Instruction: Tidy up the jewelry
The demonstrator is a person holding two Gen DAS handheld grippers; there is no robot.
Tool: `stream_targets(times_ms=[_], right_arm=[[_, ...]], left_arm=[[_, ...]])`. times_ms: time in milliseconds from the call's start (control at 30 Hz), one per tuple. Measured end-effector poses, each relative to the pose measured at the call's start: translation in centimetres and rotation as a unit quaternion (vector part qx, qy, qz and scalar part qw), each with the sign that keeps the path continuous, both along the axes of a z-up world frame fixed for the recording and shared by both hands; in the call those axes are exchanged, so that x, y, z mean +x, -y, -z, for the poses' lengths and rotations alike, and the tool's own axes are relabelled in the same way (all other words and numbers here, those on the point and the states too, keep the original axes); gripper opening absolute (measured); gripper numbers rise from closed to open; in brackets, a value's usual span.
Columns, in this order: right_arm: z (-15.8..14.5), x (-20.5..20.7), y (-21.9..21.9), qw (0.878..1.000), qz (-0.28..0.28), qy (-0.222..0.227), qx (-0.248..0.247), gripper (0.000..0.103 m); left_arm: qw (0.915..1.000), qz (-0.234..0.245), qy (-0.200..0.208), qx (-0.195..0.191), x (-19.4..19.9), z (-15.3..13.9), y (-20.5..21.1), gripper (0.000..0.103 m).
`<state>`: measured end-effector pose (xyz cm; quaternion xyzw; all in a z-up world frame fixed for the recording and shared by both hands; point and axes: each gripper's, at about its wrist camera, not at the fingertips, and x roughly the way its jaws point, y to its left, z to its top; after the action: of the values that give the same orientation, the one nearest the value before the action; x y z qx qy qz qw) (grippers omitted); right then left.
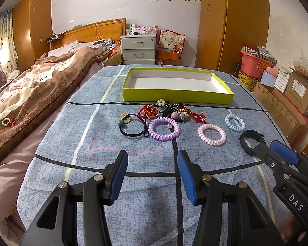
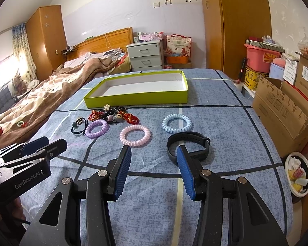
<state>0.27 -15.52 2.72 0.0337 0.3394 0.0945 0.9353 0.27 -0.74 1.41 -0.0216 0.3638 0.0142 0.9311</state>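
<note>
Green box (image 1: pixel 175 96) beyond both jaws holds nothing yet, so sorting looks unstarted. Coil rings, purple (image 1: pixel 163 128), pink (image 2: pixel 135 136) and blue (image 2: pixel 176 123), lie loose ahead; black band (image 2: pixel 187 145) touches the right jaws. Both grippers gape wide, gripping nothing.

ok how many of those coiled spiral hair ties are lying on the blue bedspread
3, in a row before the green box: purple spiral tie leftmost beside the tangled pile, pink spiral tie in the middle, light blue spiral tie rightmost. The pile could hide more.
</note>
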Motion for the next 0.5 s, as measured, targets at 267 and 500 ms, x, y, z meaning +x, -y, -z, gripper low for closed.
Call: stream_targets(times_ms=[267,500], right_arm=[[0.00,0.00,-0.01,1.000,0.001,0.001,0.000,0.047],[0.06,-0.08,-0.03,1.000,0.001,0.000,-0.001,0.047]], left_arm=[[1.0000,-0.001,0.000,0.000,-0.08,0.06,-0.11,0.052],[1.0000,-0.002,0.001,-0.001,-0.07,0.14,-0.36,0.052]])
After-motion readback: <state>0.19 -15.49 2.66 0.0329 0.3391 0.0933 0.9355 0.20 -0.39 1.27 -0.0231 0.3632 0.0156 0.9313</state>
